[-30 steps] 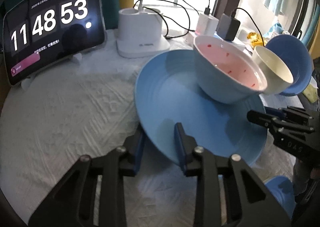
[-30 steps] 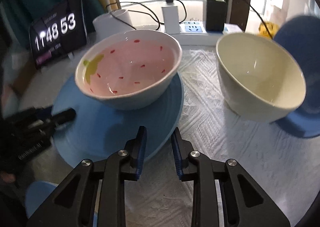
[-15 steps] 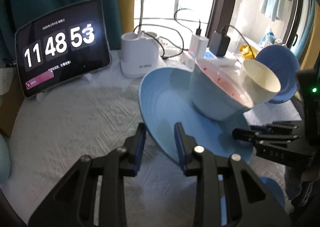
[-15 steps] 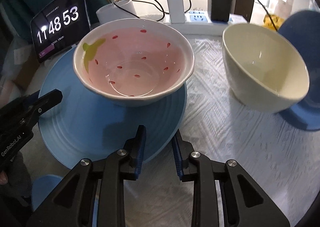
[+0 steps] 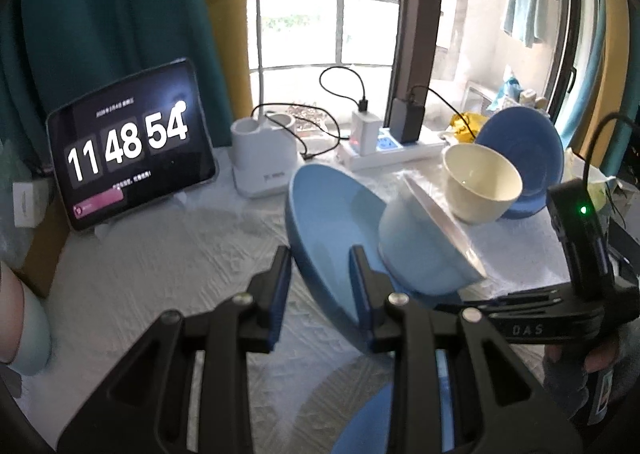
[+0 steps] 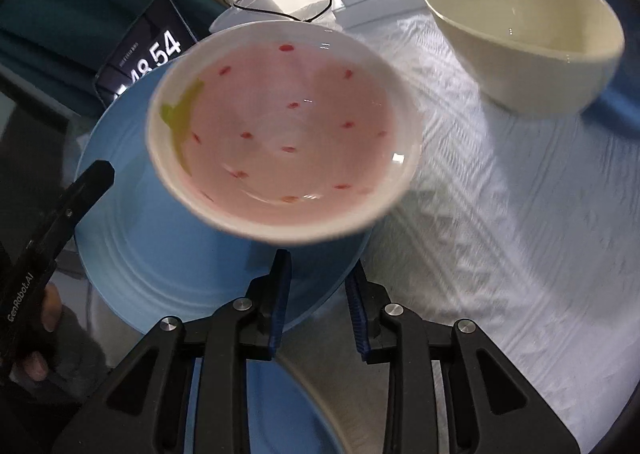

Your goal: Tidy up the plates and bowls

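We had the plate (image 5: 328, 213) off the cloth (image 5: 160, 278), pinched at its near rim by the left gripper (image 5: 320, 294) and tipped steeply toward the right, with the pink bowl (image 6: 284, 133) riding on it. In the right wrist view the right gripper (image 6: 318, 298) straddled the opposite rim of the same plate, its blue pads narrow on either side of the edge; we took that for a grip too, though whether the pads truly pressed was hard to tell through the blur.

Taking the plate as our landmark: the pink bowl sat on its upper face, leaning toward its lower, right-hand edge. The cream bowl (image 5: 480, 183) stood beyond it on the cloth, resting against a second blue plate (image 5: 524, 145) that was propped behind. The clock tablet (image 5: 128, 149) stood well to its left, and another blue dish (image 5: 380, 426) lay below its near rim.

We judged both pieces to be glazed ceramic: stiff, fairly heavy, slick and breakable. A thin rim gave the pads little purchase, and the loose bowl could slide on the glaze at that tilt. We thought the safer hold was two rim grips on opposite sides with the plate levelled, or the bowl taken separately by its wall.
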### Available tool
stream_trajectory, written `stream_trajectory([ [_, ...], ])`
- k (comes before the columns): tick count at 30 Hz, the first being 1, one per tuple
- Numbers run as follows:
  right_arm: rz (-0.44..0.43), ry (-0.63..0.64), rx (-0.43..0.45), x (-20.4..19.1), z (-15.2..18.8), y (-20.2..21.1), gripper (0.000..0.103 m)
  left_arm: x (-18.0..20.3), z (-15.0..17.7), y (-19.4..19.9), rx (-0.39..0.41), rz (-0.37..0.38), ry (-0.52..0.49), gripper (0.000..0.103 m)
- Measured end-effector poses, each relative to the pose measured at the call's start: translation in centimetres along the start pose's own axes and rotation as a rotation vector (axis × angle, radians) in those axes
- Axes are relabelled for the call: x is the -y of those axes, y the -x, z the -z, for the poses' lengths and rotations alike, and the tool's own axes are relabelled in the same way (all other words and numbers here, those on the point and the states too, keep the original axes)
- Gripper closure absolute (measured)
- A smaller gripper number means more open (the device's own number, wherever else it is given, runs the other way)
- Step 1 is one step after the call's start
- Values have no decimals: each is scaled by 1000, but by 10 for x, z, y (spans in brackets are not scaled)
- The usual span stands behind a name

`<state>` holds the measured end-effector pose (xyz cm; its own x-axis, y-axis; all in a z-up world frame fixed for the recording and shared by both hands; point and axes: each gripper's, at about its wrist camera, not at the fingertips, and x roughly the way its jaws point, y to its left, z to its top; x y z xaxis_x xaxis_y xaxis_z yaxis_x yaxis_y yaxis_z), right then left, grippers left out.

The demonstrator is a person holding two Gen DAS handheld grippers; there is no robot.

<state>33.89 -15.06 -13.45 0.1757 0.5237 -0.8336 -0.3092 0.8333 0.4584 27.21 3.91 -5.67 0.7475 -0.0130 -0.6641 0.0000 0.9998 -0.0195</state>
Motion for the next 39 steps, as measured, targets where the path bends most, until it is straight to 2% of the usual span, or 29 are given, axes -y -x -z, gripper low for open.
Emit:
stream_trajectory([
  [4,-44,-29,1,3,7,1,74,4,0,9,10,-6,-11,73],
  [15,-229,-57,-69,-5,8,-11,72,11,-15,42,89,-37,-49,73],
  [21,-315,-93,-98,0,7,-23,71,20,-20,45,91,-41,-78,73],
  [26,-361,-122,-100,17,14,-17,71,34,-25,44,90,-46,-121,73],
  [31,-390,-155,-91,35,21,-12,71,44,-26,43,91,-33,-152,73],
  [39,-333,-126,-108,29,16,-17,70,20,-20,43,85,-39,-101,73],
])
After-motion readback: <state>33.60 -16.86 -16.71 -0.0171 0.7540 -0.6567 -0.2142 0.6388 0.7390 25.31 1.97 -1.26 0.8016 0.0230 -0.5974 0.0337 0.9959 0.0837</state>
